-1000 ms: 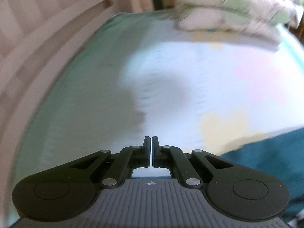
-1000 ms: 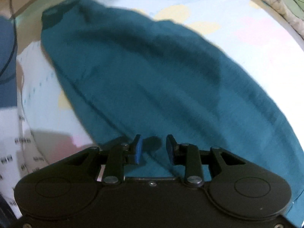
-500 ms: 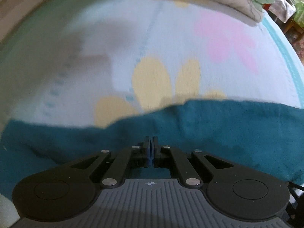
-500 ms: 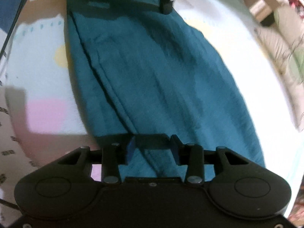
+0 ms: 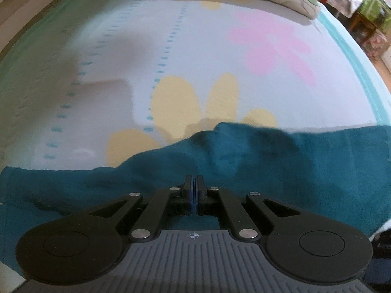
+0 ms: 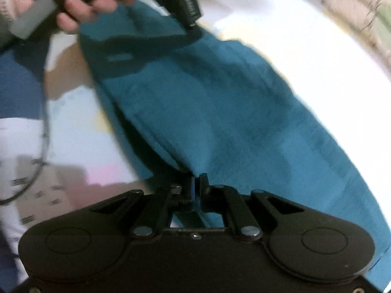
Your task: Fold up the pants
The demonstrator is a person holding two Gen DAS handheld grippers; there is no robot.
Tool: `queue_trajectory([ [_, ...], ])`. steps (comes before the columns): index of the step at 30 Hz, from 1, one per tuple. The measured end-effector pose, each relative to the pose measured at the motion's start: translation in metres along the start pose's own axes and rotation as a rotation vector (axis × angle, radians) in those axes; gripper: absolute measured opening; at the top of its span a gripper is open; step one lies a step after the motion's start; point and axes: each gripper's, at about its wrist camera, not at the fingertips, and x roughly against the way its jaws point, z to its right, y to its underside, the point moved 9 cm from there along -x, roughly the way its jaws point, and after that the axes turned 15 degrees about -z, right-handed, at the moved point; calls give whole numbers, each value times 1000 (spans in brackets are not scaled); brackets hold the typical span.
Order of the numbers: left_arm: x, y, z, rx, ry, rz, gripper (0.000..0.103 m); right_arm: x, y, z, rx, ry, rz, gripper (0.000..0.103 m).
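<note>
While spread flat across the bed [image 5: 171, 36], teal pants [image 6: 220, 112] getting pinched at the near edge by right gripper [image 6: 197, 183], clamped tight, probably for lifting a fold. Left gripper [image 5: 194, 183] also closed, resting on fabric.

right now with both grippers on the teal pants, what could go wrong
1. The right gripper is shut on only a thin bunched edge of the pants; a lift could probably slip it free.
2. The left gripper is shut, but whether cloth sits between its pads is unclear, so it might rise empty.
3. The pants already lie in loose layered folds on the bedsheet, so pulling could drag wrinkles into an uneven fold.
</note>
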Motion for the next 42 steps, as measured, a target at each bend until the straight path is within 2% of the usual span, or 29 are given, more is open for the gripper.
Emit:
queue_trajectory([
  [2,-3,0,6,-19,-1,-7,3,-14,5,-9,11,-25,-59,8],
  [4,-8,3,12,-40,-3,-20,3,-33,6,-12,13,10,-97,9],
  [6,-15,7,18,-65,-5,-42,3,-42,2,-11,-33,3,-99,22],
  [7,-19,10,22,-77,-8,-55,3,-40,0,-9,-66,-4,-93,22],
  [11,-25,18,40,-125,-17,-77,3,-5,-2,7,-195,-30,23,27],
  [16,-24,26,63,-140,-7,-68,3,55,18,53,-456,-50,205,31],
  [19,-31,34,76,-150,-6,-87,3,89,45,90,-617,-2,285,31],
  [23,-48,42,91,-173,-35,-116,3,126,97,144,-832,54,347,31],
  [26,-62,41,93,-173,-75,-131,3,142,144,181,-986,99,364,32],
  [28,-63,39,94,-166,-85,-112,3,145,174,196,-1072,103,364,34],
  [31,-65,36,92,-133,-78,-100,3,139,212,220,-1169,106,352,36],
  [35,-66,33,87,-101,-57,-81,3,122,248,255,-1224,208,289,36],
  [37,-66,33,84,-103,-51,-73,3,111,263,269,-1238,227,250,39],
  [42,-66,38,78,-108,-52,-65,3,79,294,282,-1300,159,227,49],
])
